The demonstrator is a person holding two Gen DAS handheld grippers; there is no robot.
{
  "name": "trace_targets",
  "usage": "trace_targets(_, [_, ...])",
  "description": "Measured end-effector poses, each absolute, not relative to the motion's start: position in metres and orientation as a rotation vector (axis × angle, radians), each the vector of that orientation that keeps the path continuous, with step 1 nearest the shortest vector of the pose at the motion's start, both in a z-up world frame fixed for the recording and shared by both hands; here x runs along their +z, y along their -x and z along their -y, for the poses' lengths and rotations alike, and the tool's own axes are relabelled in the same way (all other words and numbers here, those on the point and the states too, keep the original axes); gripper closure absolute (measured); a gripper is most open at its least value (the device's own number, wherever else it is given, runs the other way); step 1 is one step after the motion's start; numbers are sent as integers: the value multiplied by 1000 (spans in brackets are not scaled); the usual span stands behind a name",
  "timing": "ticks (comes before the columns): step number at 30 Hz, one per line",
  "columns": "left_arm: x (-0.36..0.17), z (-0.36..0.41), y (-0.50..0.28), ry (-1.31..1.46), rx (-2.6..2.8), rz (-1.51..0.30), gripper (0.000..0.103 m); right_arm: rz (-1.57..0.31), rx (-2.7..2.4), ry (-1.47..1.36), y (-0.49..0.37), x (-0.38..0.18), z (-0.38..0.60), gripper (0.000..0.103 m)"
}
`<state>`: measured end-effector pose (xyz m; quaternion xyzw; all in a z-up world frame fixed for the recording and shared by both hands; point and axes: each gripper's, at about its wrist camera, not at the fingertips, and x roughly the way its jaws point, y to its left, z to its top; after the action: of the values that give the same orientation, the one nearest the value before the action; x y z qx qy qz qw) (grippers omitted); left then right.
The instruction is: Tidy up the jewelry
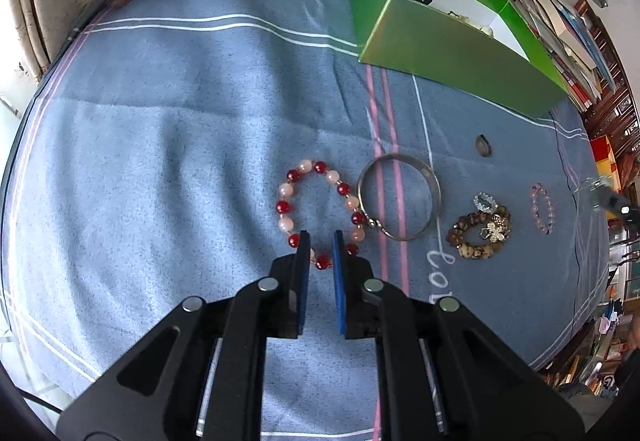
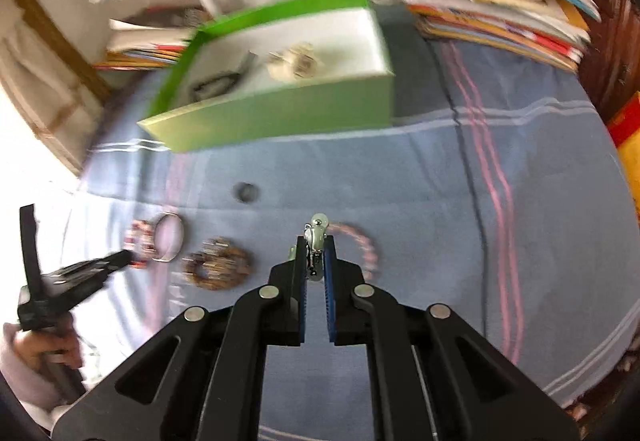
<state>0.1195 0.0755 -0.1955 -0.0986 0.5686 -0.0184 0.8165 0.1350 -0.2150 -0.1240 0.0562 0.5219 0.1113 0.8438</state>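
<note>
While the jewelry is lying spread on the blue striped cloth (image 1: 180,101) of the worktop, the left gripper (image 1: 321,245) is pinching the near arc of the red and pink bead bracelet (image 1: 320,209), its jaws drawn in on the strand. That bracelet is likely light, limp and apt to roll, so a bite across the string between beads seems safest. Just right of it, touching, the silver bangle (image 1: 400,197) is lying flat; it looks stiff and slippery and is best taken across its rim. Further right the brown bead bracelet (image 1: 480,237) and the pale pink bracelet (image 1: 543,208) are waiting. The right gripper (image 2: 316,253) is carrying a small silvery trinket (image 2: 316,237), jaws clamped on it, above the cloth. Beyond, the green box (image 2: 280,117) is already holding several pieces.
</note>
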Motion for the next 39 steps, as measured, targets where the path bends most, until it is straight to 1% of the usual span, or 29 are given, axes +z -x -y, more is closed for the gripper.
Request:
trace_targets(3, [-195, -74, -123, 213, -34, -1206, 92, -1125, 212, -94, -136, -130, 210, 95])
trace_targets(5, [-193, -79, -121, 213, -27, -1201, 89, -1157, 216, -105, -135, -139, 212, 95])
trace_targets(7, [-192, -83, -120, 217, -14, -1197, 81, -1188, 235, -97, -131, -150, 204, 95])
trace_targets(9, [-191, -87, -120, 220, -4, -1196, 78, -1222, 254, -88, -126, -161, 198, 95])
trace_targets(11, [-192, -90, -121, 222, 5, -1196, 71, -1258, 259, -82, -123, -170, 195, 95])
trace_targets(12, [-192, -92, -121, 221, 13, -1196, 65, -1276, 252, -67, -122, -175, 192, 95])
trace_targets(13, [-192, -92, -122, 222, 15, -1196, 62, -1286, 244, -55, -121, -178, 191, 92])
trace_targets(14, [-192, -93, -122, 225, 15, -1197, 61, -1295, 237, -48, -120, -180, 191, 88])
trace_targets(16, [-193, -95, -123, 229, 15, -1199, 61, -1305, 225, -46, -120, -183, 192, 66])
trace_targets(17, [-193, -95, -124, 229, 15, -1199, 61, -1303, 220, -43, -119, -183, 193, 63])
trace_targets(20, [-195, -95, -127, 223, 18, -1203, 63, -1304, 213, -25, -119, -183, 194, 63])
trace_targets(22, [-196, -93, -129, 220, 13, -1205, 68, -1304, 211, -12, -118, -184, 194, 63])
trace_targets(27, [-196, -86, -130, 200, -6, -1202, 76, -1303, 214, 8, -114, -185, 192, 63])
trace_targets(39, [-203, -83, -132, 191, -18, -1216, 76, -1298, 209, 30, -115, -190, 184, 63])
